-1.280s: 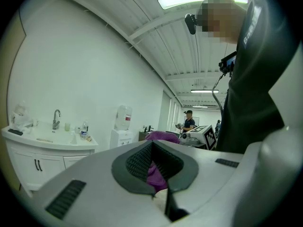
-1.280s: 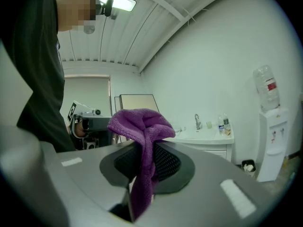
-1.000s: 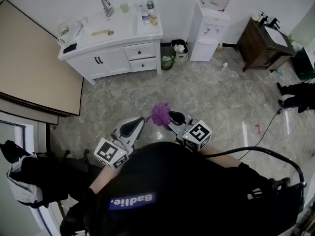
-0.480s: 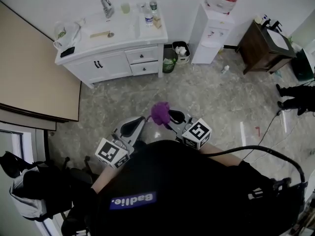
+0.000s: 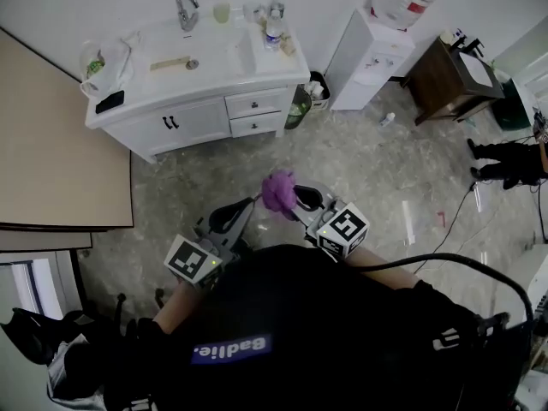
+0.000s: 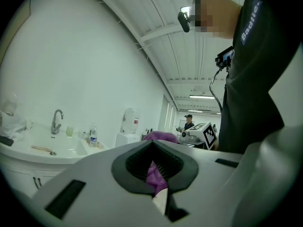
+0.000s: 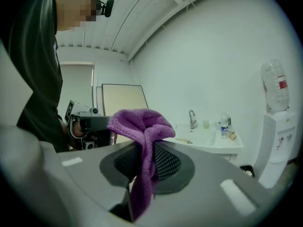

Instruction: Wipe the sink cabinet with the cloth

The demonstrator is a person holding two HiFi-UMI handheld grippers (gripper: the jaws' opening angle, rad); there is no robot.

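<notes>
The purple cloth [image 5: 278, 191] hangs bunched between my two grippers, close in front of my body and above the marbled floor. My right gripper [image 5: 300, 202] is shut on it; in the right gripper view the cloth [image 7: 142, 122] bulges above the jaws and trails down between the pads. My left gripper [image 5: 242, 210] is shut on a corner of the cloth [image 6: 154, 174]. The white sink cabinet [image 5: 197, 114] stands against the far wall, well beyond both grippers, with a tap [image 5: 186, 11] at its back. It shows low at left in the left gripper view [image 6: 28, 160].
On the cabinet top lie a bottle [image 5: 274, 28], a cup [image 5: 222, 12], a black phone [image 5: 110, 102] and a plastic bag [image 5: 103, 58]. A bin [image 5: 300, 105] and water dispenser [image 5: 368, 58] stand to its right. A tan board [image 5: 51, 161] is at left, a dark table [image 5: 445, 80] at right.
The view has shifted toward the cabinet, which now looks nearer and larger. Both grippers keep the cloth between them, slightly farther forward.
</notes>
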